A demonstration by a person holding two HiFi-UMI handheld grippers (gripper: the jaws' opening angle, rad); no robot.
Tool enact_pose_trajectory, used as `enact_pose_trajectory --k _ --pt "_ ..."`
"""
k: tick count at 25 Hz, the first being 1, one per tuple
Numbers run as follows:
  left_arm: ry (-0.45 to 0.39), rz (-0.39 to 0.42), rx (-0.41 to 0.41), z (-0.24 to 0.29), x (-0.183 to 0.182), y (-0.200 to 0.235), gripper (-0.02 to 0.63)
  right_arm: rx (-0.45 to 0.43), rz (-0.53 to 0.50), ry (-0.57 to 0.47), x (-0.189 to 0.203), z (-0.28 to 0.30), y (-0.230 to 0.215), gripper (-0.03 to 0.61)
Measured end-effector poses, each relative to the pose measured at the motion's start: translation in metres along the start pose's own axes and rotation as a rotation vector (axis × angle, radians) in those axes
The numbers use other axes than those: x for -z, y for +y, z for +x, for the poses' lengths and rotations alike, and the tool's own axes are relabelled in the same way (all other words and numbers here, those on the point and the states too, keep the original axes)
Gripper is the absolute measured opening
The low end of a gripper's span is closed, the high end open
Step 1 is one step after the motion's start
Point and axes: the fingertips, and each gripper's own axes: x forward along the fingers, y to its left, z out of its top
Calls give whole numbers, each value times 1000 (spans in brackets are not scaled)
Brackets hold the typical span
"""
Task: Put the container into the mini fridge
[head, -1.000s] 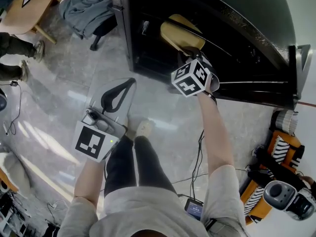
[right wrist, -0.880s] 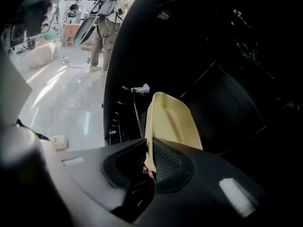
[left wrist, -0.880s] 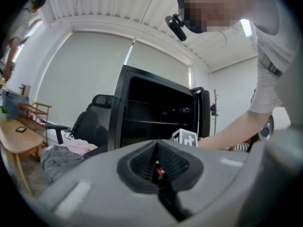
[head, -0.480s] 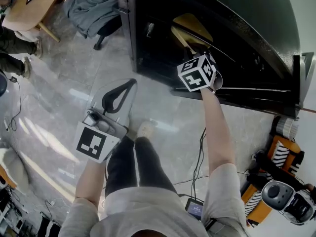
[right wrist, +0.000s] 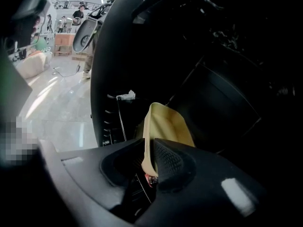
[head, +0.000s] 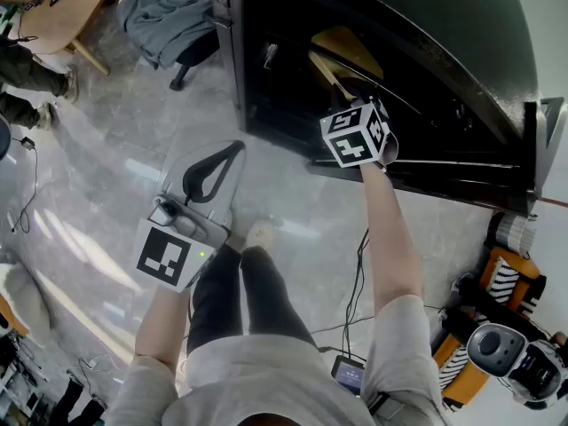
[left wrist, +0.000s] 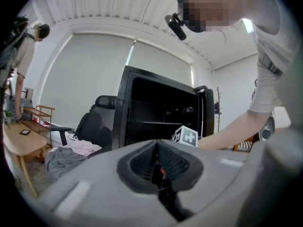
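The black mini fridge (head: pixel 266 25) stands open with a dark inside. A shallow beige container (head: pixel 344 50) is inside its opening, above a wire shelf (head: pixel 444 149). My right gripper (head: pixel 348 87) reaches into the fridge and is shut on the container's near rim; in the right gripper view the container (right wrist: pixel 166 126) is pinched between the fingers (right wrist: pixel 170 162). My left gripper (head: pixel 210 172) hangs low over the floor in front of the fridge, jaws together with nothing between them (left wrist: pixel 157 162).
The fridge door (head: pixel 537 140) is swung open at the right. A grey cloth heap and chair (head: pixel 164 11) lie left of the fridge, a wooden table (head: pixel 53 11) beyond. A person (head: pixel 22 87) stands at the left. Orange-black equipment (head: pixel 497 327) and cables (head: pixel 355 282) are at lower right.
My right gripper has pushed the container a little deeper into the fridge; over the last half second it hardly moved. The left gripper has stayed put.
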Motion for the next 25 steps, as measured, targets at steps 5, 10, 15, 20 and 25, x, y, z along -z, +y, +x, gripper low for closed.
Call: enact_pose_trajectory --k 5,10,15,20,25 --pt "8 0 11 0 -3 -4 0 14 161 -100 -16 -19 -3 63" --pt "-3 16 35 -1 -9 -4 0 9 293 -170 -26 -44 6 -2" --pt "-4 32 69 -2 -18 -4 0 12 390 -232 -29 -70 19 -2" --pt "6 45 107 -8 -25 -6 0 32 468 -307 -34 -105 32 -2" --pt "19 52 144 -13 -31 -7 0 55 543 -368 -43 -138 45 -2"
